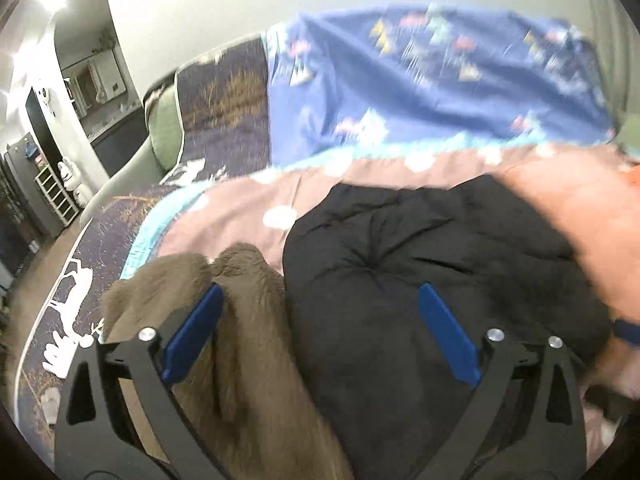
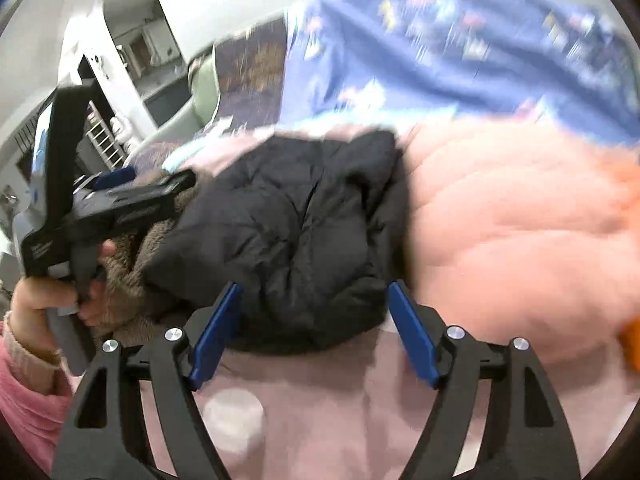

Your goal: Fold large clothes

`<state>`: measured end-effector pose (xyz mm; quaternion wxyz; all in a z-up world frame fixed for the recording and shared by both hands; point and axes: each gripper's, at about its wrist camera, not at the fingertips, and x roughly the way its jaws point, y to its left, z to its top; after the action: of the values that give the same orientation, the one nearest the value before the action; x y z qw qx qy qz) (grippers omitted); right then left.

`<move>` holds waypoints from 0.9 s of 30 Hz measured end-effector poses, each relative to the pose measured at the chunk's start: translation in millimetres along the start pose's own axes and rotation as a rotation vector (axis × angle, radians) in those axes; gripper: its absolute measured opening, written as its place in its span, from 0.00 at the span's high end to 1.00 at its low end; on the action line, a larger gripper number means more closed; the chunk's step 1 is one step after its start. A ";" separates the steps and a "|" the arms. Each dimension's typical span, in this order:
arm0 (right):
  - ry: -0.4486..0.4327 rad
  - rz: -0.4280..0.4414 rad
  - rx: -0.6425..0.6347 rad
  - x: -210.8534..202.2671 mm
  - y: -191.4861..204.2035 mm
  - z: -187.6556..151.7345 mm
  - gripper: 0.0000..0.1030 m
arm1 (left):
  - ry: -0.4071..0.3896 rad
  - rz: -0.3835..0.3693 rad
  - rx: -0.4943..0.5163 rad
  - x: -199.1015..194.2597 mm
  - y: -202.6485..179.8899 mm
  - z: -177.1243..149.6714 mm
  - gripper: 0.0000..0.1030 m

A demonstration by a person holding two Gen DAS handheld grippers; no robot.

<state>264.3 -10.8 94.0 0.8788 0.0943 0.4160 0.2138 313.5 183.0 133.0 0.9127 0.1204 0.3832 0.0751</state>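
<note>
A black puffy jacket (image 1: 420, 248) lies bunched on the bed, also in the right wrist view (image 2: 288, 232). A brown fleecy garment (image 1: 240, 320) lies to its left and shows in the right wrist view (image 2: 132, 264). A peach puffy garment (image 2: 512, 232) lies to its right and blurs across the left wrist view (image 1: 592, 216). My left gripper (image 1: 320, 332) is open, with its jaws wide, over the seam between the brown garment and the black jacket. It appears in the right wrist view (image 2: 132, 184). My right gripper (image 2: 316, 328) is open at the near edge of the black jacket.
A pink dotted cover (image 1: 240, 208) lies under the clothes, also in the right wrist view (image 2: 320, 408). A blue patterned quilt (image 1: 420, 88) is piled behind. A dark deer-print blanket (image 1: 80, 280) covers the bed's left edge. A shelf and doorway (image 1: 56, 192) stand at far left.
</note>
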 end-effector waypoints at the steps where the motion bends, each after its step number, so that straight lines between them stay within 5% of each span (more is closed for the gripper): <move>1: -0.034 -0.021 -0.016 -20.0 1.1 -5.7 0.26 | -0.023 -0.010 0.010 -21.8 -1.6 -5.8 0.02; 4: -0.115 -0.090 -0.052 -65.3 3.8 -26.1 0.26 | -0.061 -0.031 0.033 -81.8 -15.6 -31.1 0.02; 9: -0.271 -0.272 -0.118 -130.6 14.3 -55.7 0.08 | -0.127 -0.108 0.002 -162.9 -26.0 -71.3 0.02; 12: -0.289 -0.327 -0.115 -150.4 12.0 -69.2 0.07 | -0.150 -0.130 -0.037 -198.8 -33.3 -93.2 0.02; 20: -0.337 -0.361 -0.040 -200.7 4.4 -100.6 0.03 | -0.203 -0.147 -0.143 -255.3 -42.2 -131.4 0.02; 27: -0.350 -0.360 -0.012 -227.2 0.1 -125.7 0.02 | -0.190 -0.148 -0.110 -272.2 -58.6 -144.6 0.02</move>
<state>39.5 -115.5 171.0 0.9619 0.0490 0.2664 0.0370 23.1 87.8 204.3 0.9531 0.0480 0.2984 0.0165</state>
